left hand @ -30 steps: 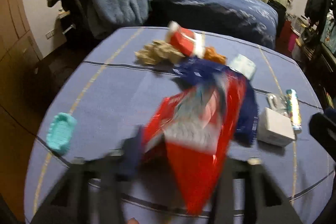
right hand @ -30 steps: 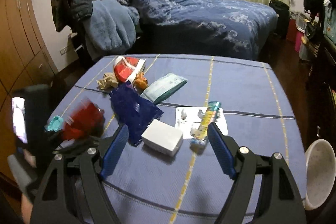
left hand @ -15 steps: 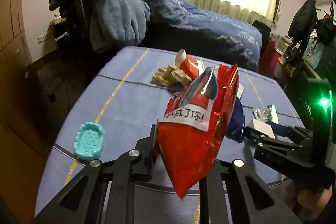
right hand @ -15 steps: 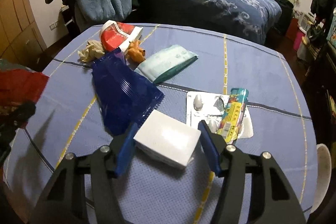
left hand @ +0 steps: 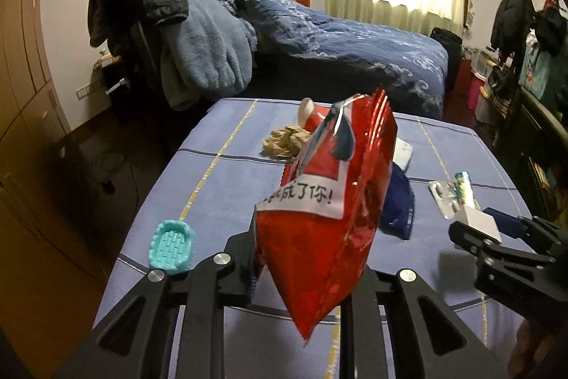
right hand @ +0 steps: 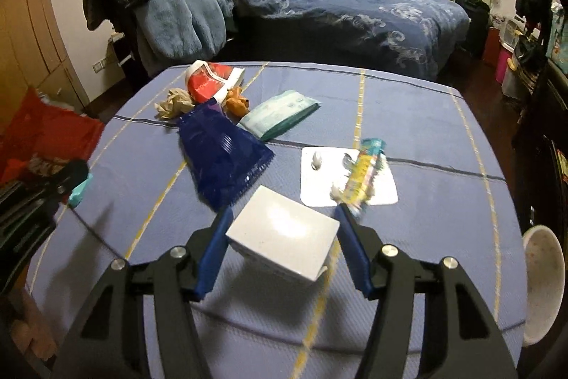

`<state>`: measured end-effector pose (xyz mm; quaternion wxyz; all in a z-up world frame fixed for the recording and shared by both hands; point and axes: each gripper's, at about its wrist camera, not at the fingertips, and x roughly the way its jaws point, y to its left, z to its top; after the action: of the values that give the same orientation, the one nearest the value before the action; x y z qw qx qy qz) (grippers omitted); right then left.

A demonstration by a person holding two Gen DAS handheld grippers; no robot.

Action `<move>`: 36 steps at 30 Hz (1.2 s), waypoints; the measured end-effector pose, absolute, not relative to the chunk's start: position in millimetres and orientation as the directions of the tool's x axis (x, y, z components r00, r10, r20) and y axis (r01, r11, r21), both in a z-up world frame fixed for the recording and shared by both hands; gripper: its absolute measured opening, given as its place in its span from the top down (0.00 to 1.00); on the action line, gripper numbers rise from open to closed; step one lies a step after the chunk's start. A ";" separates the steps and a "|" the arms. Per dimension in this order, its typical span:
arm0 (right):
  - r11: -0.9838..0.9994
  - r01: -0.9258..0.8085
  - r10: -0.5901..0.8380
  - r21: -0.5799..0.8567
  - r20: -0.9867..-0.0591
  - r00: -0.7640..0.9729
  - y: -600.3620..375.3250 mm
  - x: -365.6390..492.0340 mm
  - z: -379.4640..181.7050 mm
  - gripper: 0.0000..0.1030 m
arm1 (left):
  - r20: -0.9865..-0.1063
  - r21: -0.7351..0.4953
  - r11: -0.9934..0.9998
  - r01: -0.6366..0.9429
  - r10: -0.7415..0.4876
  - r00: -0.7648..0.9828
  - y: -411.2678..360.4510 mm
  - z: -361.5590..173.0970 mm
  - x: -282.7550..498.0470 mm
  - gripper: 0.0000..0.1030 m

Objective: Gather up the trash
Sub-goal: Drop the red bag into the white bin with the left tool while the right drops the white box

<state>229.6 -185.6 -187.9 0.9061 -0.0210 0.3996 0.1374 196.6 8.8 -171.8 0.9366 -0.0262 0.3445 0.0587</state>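
Observation:
My left gripper (left hand: 301, 258) is shut on a red snack bag (left hand: 330, 212) and holds it above the blue table (left hand: 213, 187). My right gripper (right hand: 284, 229) is shut on a white box (right hand: 284, 237), lifted a little off the table; it also shows in the left wrist view (left hand: 479, 222). On the table lie a dark blue wrapper (right hand: 220, 158), a red and white packet (right hand: 209, 80), crumpled paper (right hand: 174, 102), an orange scrap (right hand: 238, 103), a teal tissue pack (right hand: 280, 116), a pill blister (right hand: 319, 176) and a colourful tube (right hand: 365, 169).
A teal soap dish (left hand: 172, 247) sits at the table's left edge. A white bowl (right hand: 543, 279) is off the right edge. A bed (right hand: 355, 9) and a chair piled with clothes (right hand: 152, 6) stand beyond the table.
My left gripper has lifted the red bag clear of the table. My right gripper moved in around the white box, closed on it and raised it.

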 end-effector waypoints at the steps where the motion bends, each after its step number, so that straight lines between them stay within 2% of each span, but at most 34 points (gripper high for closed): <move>1: 0.962 -0.262 0.235 0.078 -0.726 0.646 -190.4 224.0 -186.3 0.42 | -0.646 -0.002 0.993 -0.119 0.090 0.758 3.3 -170.1 195.3 0.78; 12: 0.976 -0.139 0.218 0.170 -0.666 0.714 -285.0 163.8 -169.0 0.42 | -0.618 0.072 0.996 0.045 0.009 0.786 -81.8 -150.4 193.3 0.77; 23: 0.968 0.140 0.020 0.208 -0.622 0.782 -419.7 118.7 -161.2 0.42 | -0.614 0.058 0.921 0.386 -0.272 0.741 -223.8 -137.4 208.5 0.77; 27: 0.946 0.242 -0.065 0.214 -0.609 0.791 -465.5 105.7 -160.6 0.42 | -0.610 0.081 0.875 0.478 -0.336 0.718 -280.6 -134.2 213.5 0.77; 32: 0.912 0.351 -0.159 0.213 -0.605 0.780 -516.2 99.4 -166.3 0.42 | -0.610 0.053 0.805 0.591 -0.442 0.658 -349.2 -132.5 223.3 0.77; 36: 0.885 0.415 -0.213 0.210 -0.610 0.763 -549.2 99.4 -175.5 0.42 | -0.649 0.023 0.747 0.664 -0.494 0.578 -404.2 -145.6 234.3 0.77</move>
<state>99.4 -549.2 -175.5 0.9236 0.1690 0.2992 -0.1702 234.3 -404.2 -145.6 0.8783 0.1330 0.3197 -0.3296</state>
